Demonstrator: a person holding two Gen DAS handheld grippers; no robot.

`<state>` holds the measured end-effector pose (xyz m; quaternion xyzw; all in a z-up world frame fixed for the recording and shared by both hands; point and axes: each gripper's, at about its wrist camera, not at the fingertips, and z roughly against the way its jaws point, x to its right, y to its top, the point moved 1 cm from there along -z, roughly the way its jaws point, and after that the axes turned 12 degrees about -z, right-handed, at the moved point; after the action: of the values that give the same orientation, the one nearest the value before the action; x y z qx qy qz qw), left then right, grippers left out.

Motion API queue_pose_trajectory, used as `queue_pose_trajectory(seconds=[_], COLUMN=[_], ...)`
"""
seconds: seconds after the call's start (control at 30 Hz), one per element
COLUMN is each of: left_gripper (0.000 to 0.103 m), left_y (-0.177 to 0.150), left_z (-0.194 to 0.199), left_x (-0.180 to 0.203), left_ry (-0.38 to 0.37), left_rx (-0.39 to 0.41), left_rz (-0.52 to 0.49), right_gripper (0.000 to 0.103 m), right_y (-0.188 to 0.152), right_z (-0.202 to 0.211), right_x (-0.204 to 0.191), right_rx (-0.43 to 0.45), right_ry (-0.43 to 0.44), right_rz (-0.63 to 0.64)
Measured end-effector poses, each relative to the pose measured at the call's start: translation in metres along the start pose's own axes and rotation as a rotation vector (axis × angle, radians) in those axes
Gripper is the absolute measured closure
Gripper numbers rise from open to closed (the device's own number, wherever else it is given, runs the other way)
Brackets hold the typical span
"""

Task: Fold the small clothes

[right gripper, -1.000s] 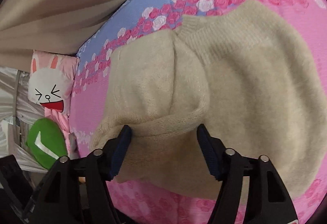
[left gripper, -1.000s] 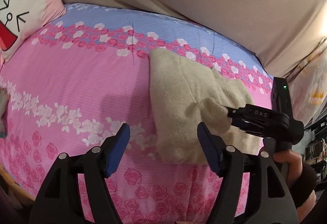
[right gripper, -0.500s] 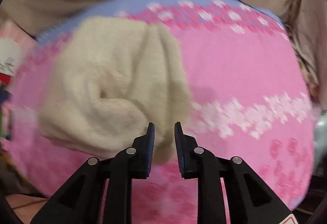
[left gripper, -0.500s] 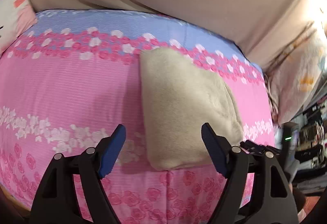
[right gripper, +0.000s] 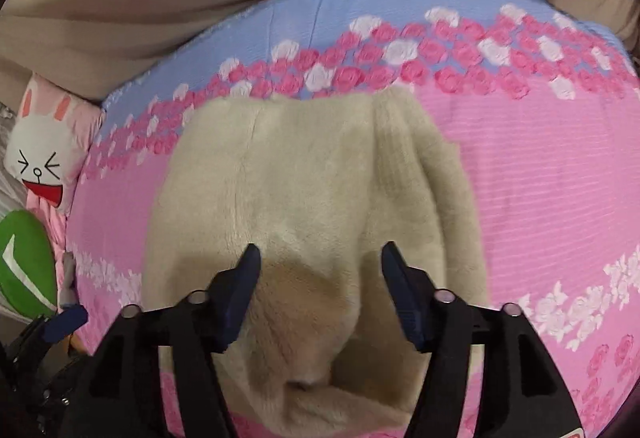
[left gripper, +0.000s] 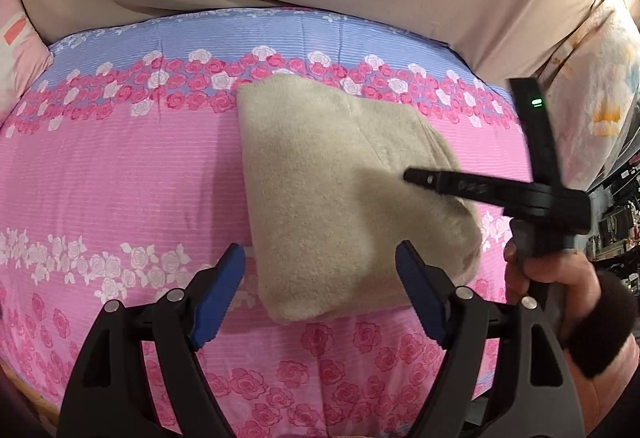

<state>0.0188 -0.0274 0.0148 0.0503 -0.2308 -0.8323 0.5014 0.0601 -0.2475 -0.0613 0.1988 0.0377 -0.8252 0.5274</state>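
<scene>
1. Left claw (left gripper: 320,292) gapes wide and holds nothing; the folded cream sweater (left gripper: 340,190) lies just ahead on the bed (left gripper: 120,178).
2. Right claw (right gripper: 318,292) hangs spread above the sweater (right gripper: 304,182) — empty.
3. The sweater's long axis runs away from both claws.

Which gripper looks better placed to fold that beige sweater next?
Probably the right gripper: it is open directly over the sweater. The left gripper, also open, sits back at its near edge.

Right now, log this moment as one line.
sweater folded on bed | left gripper open, clear | right gripper open above sweater
</scene>
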Motion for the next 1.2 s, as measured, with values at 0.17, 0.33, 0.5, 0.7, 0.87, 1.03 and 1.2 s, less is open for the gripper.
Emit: queue_pose_trajectory(seconds=[0.17, 0.33, 0.5, 0.7, 0.87, 1.03, 1.2], left_gripper=[0.027, 0.027, 0.027, 0.027, 0.027, 0.026, 0.026], left_y=[-0.004, -0.007, -0.003, -0.001, 0.003, 0.003, 0.003], left_z=[0.008, -0.002, -0.004, -0.018, -0.024, -0.032, -0.036], left_x=[-0.013, -0.023, -0.020, -0.016, -0.003, 0.009, 0.017], left_ry=[0.041, 0.003, 0.002, -0.013, 0.000, 0.005, 0.041], left_rx=[0.011, -0.020, -0.021, -0.046, -0.065, -0.078, -0.086], left_rz=[0.020, 0.073, 0.060, 0.064, 0.013, -0.021, -0.052], right_gripper=[0.096, 0.089, 0.053, 0.049, 0.103, 0.103, 0.095], right_y=[-0.015, -0.033, -0.051, -0.089, -0.100, -0.102, -0.087], right_z=[0.060, 0.031, 0.073, 0.065, 0.043, 0.060, 0.097], right_x=[-0.004, 0.037, 0.052, 0.054, 0.061, 0.074, 0.051], right_rx=[0.176, 0.121, 0.213, 0.095, 0.046, 0.110, 0.209], right_ry=[0.010, -0.125, -0.008, 0.023, -0.008, -0.209, -0.112], right_rz=[0.040, 0.028, -0.118, -0.080, -0.125, -0.022, -0.018])
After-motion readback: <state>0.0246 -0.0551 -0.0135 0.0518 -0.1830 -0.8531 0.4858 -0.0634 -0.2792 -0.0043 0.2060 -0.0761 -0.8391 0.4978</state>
